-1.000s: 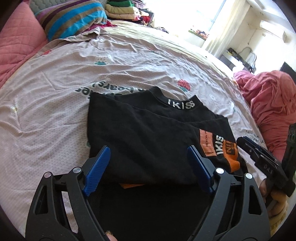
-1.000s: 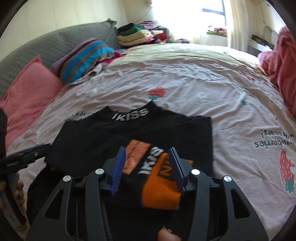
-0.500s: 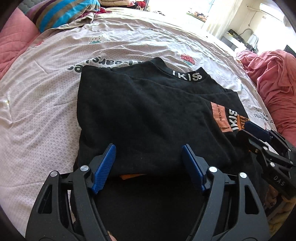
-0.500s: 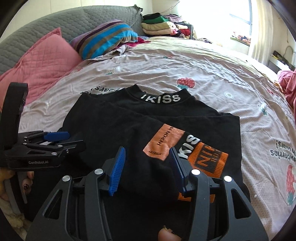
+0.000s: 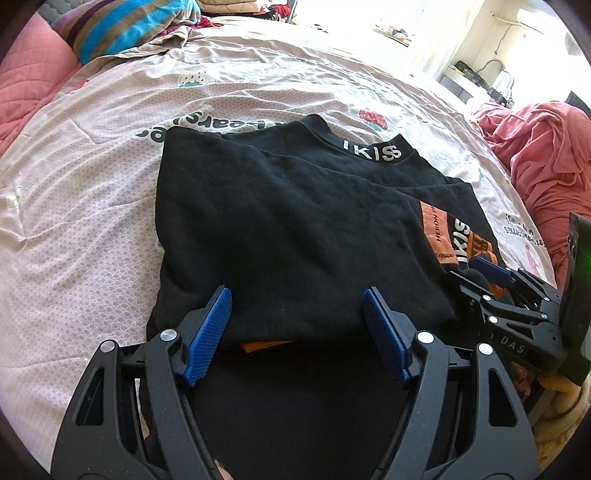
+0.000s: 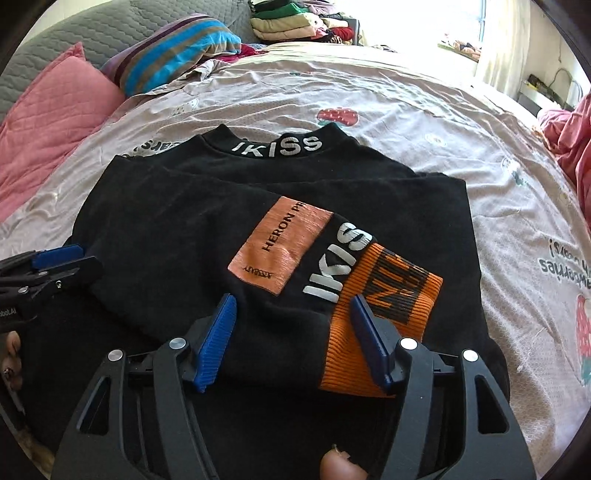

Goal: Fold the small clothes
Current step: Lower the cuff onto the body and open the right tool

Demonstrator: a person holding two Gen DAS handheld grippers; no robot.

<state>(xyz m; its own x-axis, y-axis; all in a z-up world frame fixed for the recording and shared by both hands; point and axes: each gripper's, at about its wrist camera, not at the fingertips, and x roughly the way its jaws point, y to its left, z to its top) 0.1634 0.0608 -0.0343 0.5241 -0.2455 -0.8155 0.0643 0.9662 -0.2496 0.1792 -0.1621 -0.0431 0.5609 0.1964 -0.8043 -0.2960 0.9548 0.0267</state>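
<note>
The bed (image 6: 406,122) fills both of my views, covered with a pale sheet printed with strawberries and lettering, creased but mostly flat. Pink pillows (image 6: 48,122) and a striped cushion (image 6: 173,48) sit at the far left, a stack of folded laundry (image 6: 295,22) lies at the head end, and a heap of pink fabric (image 5: 546,155) is bunched off to the right.

The black sweater (image 6: 177,236) lies in the middle of the bed, just ahead of both tools, collar away from me. Both sleeves look folded in across the body; the one on top ends in an orange ribbed cuff (image 6: 384,314) beside an orange patch (image 6: 280,243). I judge the sleeve folds done and the hem-to-collar fold next.

My left tool (image 5: 295,332) hovers over the near left part of the sweater, jaws spread wide with nothing between them. My right tool (image 6: 291,336) is likewise parted and empty, straddling the cuff end of the sleeve; I cannot tell whether its pads touch the cloth.

The knit looks thick, soft and light, so it should drape and bunch rather than hold an edge. I would pinch the near hem at both corners, through all layers, and lift evenly. Otherwise the loose sleeve may slide off.
</note>
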